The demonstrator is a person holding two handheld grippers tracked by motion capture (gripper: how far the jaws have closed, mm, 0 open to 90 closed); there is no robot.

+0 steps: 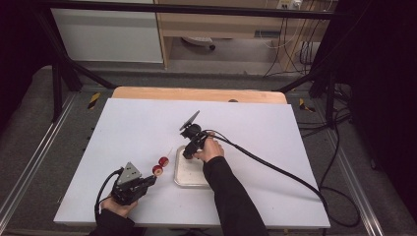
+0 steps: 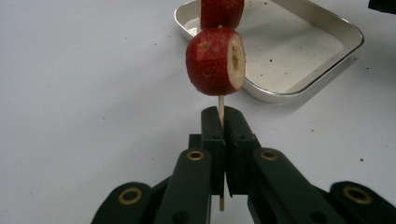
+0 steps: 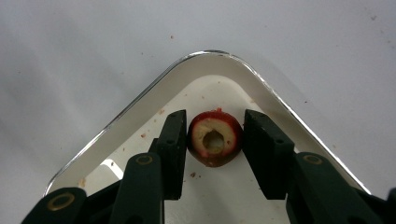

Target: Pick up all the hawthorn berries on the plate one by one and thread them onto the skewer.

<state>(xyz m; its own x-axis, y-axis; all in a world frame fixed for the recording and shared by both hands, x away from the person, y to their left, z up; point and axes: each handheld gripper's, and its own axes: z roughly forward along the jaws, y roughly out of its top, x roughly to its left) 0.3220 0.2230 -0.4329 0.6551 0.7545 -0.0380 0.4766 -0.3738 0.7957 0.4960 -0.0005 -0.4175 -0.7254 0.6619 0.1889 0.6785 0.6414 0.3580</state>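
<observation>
My landmark is the metal tray (image 1: pixel 189 172), which sits a little to the right of the middle of the white table (image 1: pixel 147 123), near its front edge. My right gripper (image 3: pixel 212 144) reaches down into one corner of the tray, its jaws spread on either side of a cored red fruit piece (image 3: pixel 215 142) lying on the tray floor; the left pad looks to be brushing the fruit's skin and the right pad stands just clear, though from this angle I can't be sure of either. Just left of the tray, my left gripper (image 2: pixel 221 130) has its jaws pressed together on a thin wooden skewer (image 2: pixel 221 105), which pokes up from between the pads. Two red fruit pieces are threaded on the skewer: the lower fruit piece (image 2: pixel 215 60) shows its pale cut face, and the upper fruit piece (image 2: pixel 222 11) is cut off by the top edge of the left gripper view. Red crumbs speckle the tray floor and the table around it. In the high view my right hand (image 1: pixel 209 147) and the gripper body cover the fruit in the tray, and my dark sleeve (image 1: pixel 231 196) crosses the tray's near right corner. Beyond the tray, past the table's far edge, a wooden board (image 1: pixel 196 93) shows as a strip.
</observation>
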